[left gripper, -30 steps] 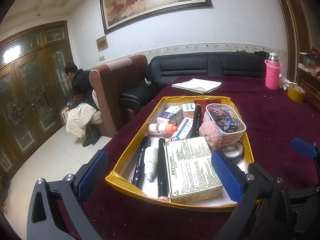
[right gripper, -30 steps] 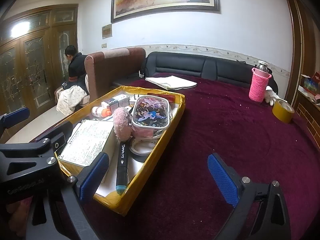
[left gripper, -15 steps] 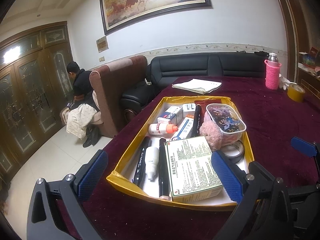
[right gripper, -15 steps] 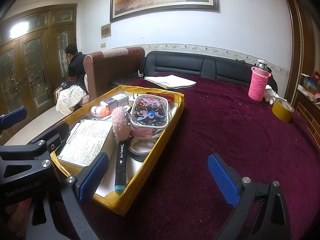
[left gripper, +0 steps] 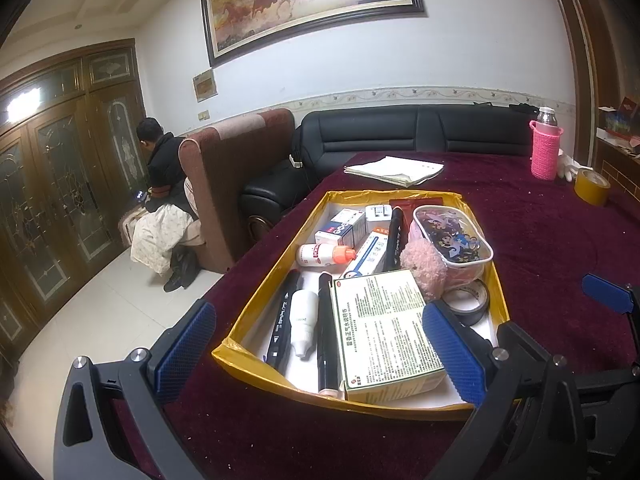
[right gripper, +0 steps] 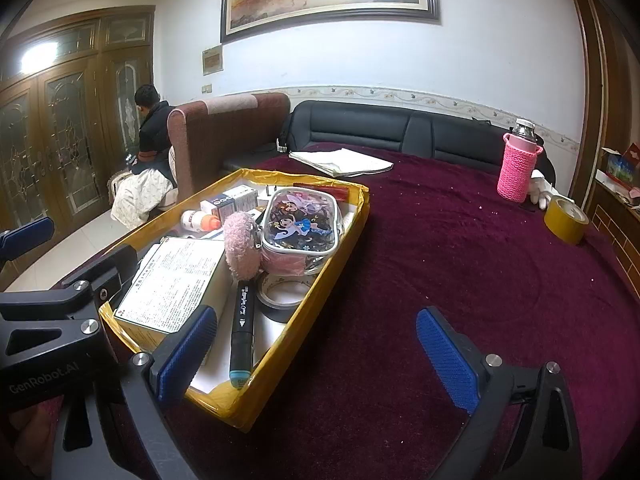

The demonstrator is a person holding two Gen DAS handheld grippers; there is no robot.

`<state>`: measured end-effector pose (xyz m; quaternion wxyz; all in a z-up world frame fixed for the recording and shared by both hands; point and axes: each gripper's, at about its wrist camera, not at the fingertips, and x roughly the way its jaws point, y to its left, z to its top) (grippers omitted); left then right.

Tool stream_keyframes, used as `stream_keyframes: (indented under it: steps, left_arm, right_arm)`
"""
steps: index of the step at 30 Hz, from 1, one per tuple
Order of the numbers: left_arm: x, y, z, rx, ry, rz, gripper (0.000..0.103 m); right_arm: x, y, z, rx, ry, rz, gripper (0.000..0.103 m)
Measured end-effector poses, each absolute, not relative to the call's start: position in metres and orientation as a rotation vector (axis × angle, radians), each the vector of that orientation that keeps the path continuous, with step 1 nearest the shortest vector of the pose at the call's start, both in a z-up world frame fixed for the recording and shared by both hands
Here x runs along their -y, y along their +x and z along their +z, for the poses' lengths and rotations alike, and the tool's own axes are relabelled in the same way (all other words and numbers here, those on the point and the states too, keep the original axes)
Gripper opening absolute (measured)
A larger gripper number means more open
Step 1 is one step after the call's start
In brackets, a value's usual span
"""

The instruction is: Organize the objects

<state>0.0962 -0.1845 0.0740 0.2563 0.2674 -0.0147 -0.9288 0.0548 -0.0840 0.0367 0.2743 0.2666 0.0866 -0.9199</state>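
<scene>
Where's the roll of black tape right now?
The black tape roll lies in the yellow tray's near right corner, beside the pink pompom and below the clear pouch.

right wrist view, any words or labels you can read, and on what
"GenRobot.AI": body of the left hand-held gripper.
Black marker: white print, too blurred to read.
Large medicine box: dense small print, unreadable.
Small boxes and white bottle: labels too small.
</scene>
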Motion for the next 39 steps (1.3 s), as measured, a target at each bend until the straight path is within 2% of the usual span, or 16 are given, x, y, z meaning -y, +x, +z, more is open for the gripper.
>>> stream_keyframes:
  steps: [39]
  left_arm:
    - [0.1906, 0.0951, 0.0688, -0.018, 0.776, -2.525, 0.103]
  right_arm:
    - [0.0819, 0.0518, 0.0343, -0.23, 0.752, -2.465, 0.103]
